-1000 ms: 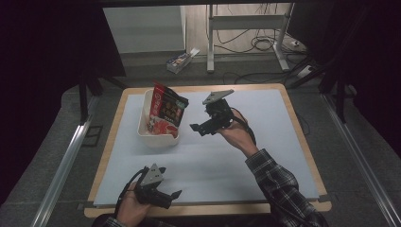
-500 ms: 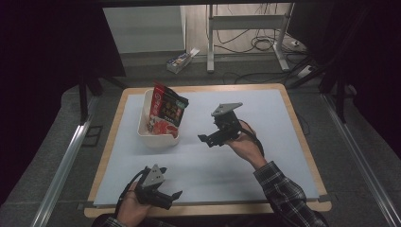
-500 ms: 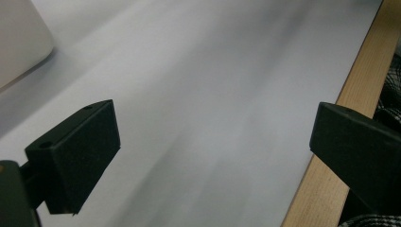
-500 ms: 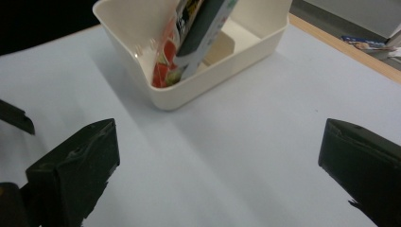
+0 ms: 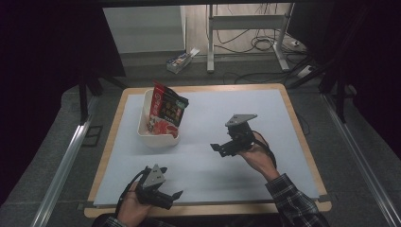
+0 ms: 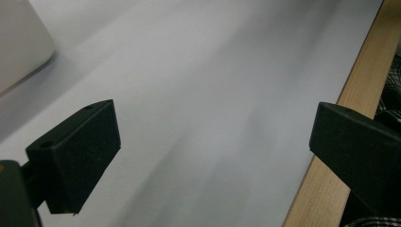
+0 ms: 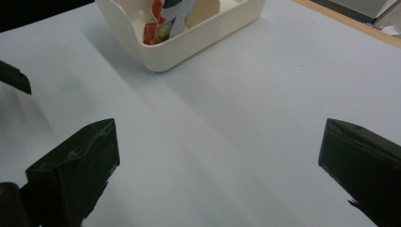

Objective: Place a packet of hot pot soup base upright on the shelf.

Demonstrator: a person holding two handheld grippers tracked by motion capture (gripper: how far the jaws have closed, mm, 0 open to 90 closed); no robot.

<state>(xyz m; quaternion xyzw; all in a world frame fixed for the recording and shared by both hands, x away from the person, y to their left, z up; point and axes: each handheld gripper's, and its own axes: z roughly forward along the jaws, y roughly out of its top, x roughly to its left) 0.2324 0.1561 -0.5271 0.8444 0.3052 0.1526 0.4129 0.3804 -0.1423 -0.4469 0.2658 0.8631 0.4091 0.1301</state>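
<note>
wooden-edged table [image 5: 295, 123] stood covered by pale blue-grey mat [image 5: 222, 109], bare wood rim showing all round. cream tub [image 5: 150, 137] sat directly on mat, ahead of right gripper's [image 5: 218, 147] wide-apart jaws and well apart from them, seen off to upper left past left gripper's [image 5: 174, 195] spread jaws. mat lay bare between both pairs of jaws. table's near wooden edge [image 6: 331, 142] ran just inside left gripper's right-hand jaw.

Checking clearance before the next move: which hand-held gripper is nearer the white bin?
The right hand-held gripper, raised mid-table beside the white bin; the left hand-held gripper sits at the table's near edge.
</note>
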